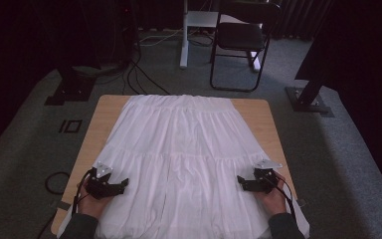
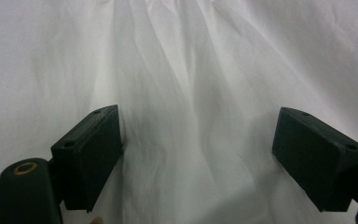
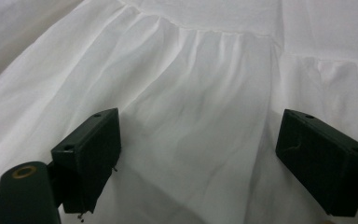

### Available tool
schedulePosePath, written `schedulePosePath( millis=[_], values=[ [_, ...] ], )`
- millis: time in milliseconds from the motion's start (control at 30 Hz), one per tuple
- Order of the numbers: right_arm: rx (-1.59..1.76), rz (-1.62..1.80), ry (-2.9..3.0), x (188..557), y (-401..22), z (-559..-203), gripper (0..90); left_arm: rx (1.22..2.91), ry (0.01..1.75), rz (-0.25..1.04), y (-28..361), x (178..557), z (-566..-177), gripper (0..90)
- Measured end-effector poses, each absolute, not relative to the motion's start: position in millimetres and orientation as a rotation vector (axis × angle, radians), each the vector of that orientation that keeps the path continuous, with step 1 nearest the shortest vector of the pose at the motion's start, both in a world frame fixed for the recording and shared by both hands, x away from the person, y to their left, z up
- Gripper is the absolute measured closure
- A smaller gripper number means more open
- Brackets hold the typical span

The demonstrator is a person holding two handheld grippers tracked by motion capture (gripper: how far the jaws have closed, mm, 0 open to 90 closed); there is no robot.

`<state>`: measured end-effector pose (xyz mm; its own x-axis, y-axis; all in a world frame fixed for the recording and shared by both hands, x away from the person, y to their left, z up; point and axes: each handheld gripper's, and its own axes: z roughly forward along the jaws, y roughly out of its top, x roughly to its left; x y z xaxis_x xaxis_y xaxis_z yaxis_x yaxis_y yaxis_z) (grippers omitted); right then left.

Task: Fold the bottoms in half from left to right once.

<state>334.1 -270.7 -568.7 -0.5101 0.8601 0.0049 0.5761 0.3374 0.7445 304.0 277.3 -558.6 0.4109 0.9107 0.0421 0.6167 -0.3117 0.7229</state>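
we saw a white tiered skirt point(image 1: 184, 149) spread flat over a wooden worktop point(image 1: 98, 119), its narrow waistband at the far edge and its wide hem running off the near edge. the cloth covered most of the worktop, leaving bare wood along the left and right sides toward the far corners.

the left gripper point(image 1: 124, 184) sat over the near left part of the skirt, held in a hand point(image 1: 90, 201) that came in from the near edge, and it pointed toward the middle of the cloth. in the left gripper view its jaws stood wide apart above the skirt point(image 2: 186, 93), with only loose, creased fabric showing in the gap and nothing pinched between them. we could not tell whether the jaw tips touched the cloth.

the right gripper point(image 1: 239, 180) mirrored it over the near right part of the skirt, held by the other hand point(image 1: 273, 196) and also pointing inward. in the right gripper view its jaws were likewise spread wide over the skirt point(image 3: 196, 93), with a gathered seam between two tiers running across the cloth farther off. nothing was clamped there either.

the two grippers were well apart, one on each side of the skirt's centre line. beyond the worktop, on the grey carpet, stood a black chair point(image 1: 241, 37).
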Motion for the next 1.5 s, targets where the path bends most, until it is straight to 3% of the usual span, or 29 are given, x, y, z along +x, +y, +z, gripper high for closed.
schedulePosePath(
  millis=[233, 533, 700, 800, 833, 867, 1133, 1167, 1200, 1233, 1267, 1333, 1500],
  values=[
    [1.283, 0.987, 2.201, 333, -269, -569, 13.6, 2.025, 1.338, 0.653, 275, 301, -555, 24.6],
    [1.290, 0.984, 2.197, 332, -269, -569, 13.9, 1.938, 1.380, 0.807, 304, 286, -518, 16.9],
    [1.286, 0.985, 2.199, 332, -269, -569, 14.1, 1.882, 1.488, 0.801, 338, 279, -516, 17.4],
    [1.274, 0.993, 2.204, 331, -269, -568, 17.8, 1.864, 1.535, 0.783, 357, 273, -516, 26.7],
    [1.259, 1.008, 2.207, 330, -270, -568, 22.0, 1.864, 1.554, 0.762, 365, 271, -518, 39.4],
    [1.259, 1.008, 2.207, 330, -270, -568, 22.0, 1.864, 1.554, 0.762, 365, 271, -518, 42.9],
    [1.253, 1.012, 2.208, 328, -270, -568, 24.4, 1.953, 1.506, 0.627, 362, 277, -540, 43.2],
    [1.252, 1.011, 2.209, 328, -270, -568, 24.5, 1.988, 1.505, 0.611, 359, 280, -544, 54.9],
    [1.252, 1.011, 2.209, 328, -270, -568, 24.5, 1.994, 1.508, 0.606, 358, 281, -546, 54.9],
    [1.251, 1.011, 2.210, 328, -270, -568, 24.9, 1.978, 1.498, 0.572, 359, 282, -545, 60.7],
    [1.251, 1.011, 2.210, 328, -271, -568, 26.6, 1.995, 1.508, 0.607, 358, 282, -544, 71.5],
    [1.259, 1.013, 2.204, 326, -273, -567, 30.4, 2.024, 1.547, 0.685, 358, 282, -543, 84.6],
    [1.270, 1.006, 2.189, 322, -281, -566, 39.7, 2.004, 1.618, 0.759, 364, 280, -544, 89.3]
  ],
)
